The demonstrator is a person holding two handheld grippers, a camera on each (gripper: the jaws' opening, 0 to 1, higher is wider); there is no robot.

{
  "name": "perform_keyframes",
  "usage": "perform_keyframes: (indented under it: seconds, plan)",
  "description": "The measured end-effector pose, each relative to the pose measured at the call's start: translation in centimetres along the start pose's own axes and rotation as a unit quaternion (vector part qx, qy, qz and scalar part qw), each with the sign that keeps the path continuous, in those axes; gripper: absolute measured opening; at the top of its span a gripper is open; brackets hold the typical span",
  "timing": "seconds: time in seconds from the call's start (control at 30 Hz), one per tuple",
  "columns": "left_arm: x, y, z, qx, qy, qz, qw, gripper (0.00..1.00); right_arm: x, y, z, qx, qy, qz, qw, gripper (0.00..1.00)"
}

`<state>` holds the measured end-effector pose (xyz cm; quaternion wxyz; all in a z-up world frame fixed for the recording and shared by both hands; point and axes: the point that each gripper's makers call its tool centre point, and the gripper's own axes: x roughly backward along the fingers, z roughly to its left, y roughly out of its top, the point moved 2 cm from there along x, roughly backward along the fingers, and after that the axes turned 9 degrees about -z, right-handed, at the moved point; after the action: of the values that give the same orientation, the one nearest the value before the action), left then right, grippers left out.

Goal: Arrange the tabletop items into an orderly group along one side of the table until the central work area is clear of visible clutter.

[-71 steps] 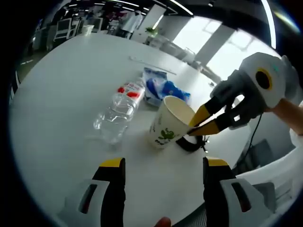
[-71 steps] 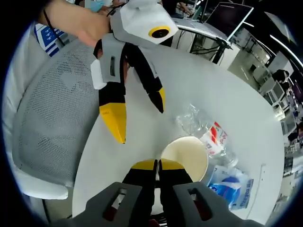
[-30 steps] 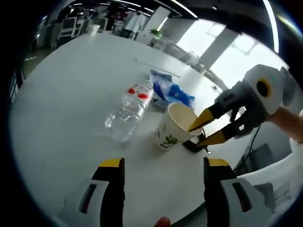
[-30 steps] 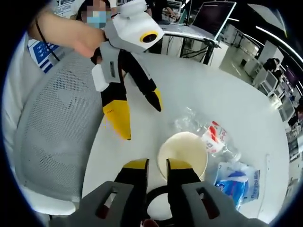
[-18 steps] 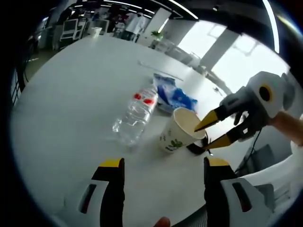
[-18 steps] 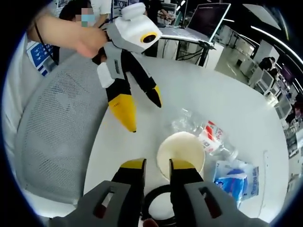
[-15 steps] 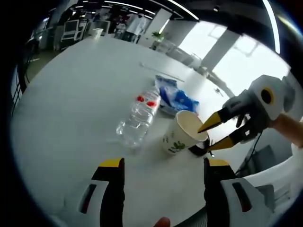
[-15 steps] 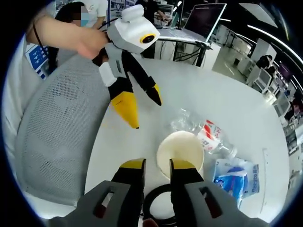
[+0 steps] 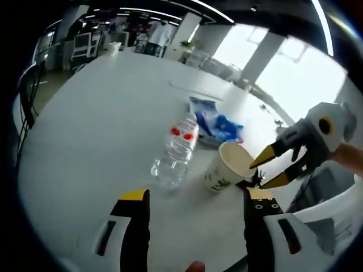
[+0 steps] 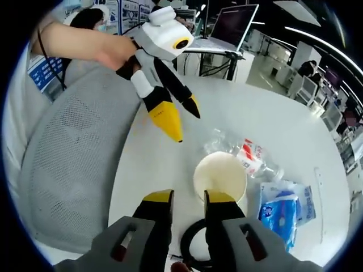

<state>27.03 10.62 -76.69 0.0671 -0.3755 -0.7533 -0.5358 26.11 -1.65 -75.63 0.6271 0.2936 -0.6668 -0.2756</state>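
Wide bare tabletop [image 9: 85,124] toward the far edge. Near edge crowded: paper cup [image 9: 228,170], lying bottle [image 9: 176,153], blue packet [image 9: 214,118], black ring [image 10: 198,241]; mesh chair [image 10: 68,175] just beside it.

Mesh chair [image 10: 68,170] — monitor [image 10: 229,25] behind

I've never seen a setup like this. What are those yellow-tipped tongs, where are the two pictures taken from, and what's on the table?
A person holds a two-jaw claw in each hand; each carries its own camera. The left gripper view looks along the left claw, open and empty, toward the right claw. The right gripper view looks along the right claw, jaws apart, holding nothing. On the white table lie a paper cup standing upright, an empty plastic bottle on its side, a blue and white packet, and a black ring near the cup.
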Motion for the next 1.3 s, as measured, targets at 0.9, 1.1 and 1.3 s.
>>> perform_keyframes:
  seconds: [0.9, 1.1, 1.3]
  plan:
    - [-1.6, 3.0, 0.9, -0.056, 0.001, 0.010, 0.9984, 0.62, 2.0, -0.9, 0.7, -0.039, -0.044, -0.017, 0.9981, 0.20]
    - [-1.7, 3.1, 1.2, -0.073, 0.006, 0.021, 0.9971, 0.62, 2.2, -1.4, 1.1, -0.051, -0.049, -0.017, 0.9974, 0.20]
    - [-2.3, 3.3, 1.2, -0.089, 0.004, 0.029, 0.9956, 0.62, 2.6, -1.9, 1.6, -0.072, -0.060, -0.025, 0.9953, 0.20]
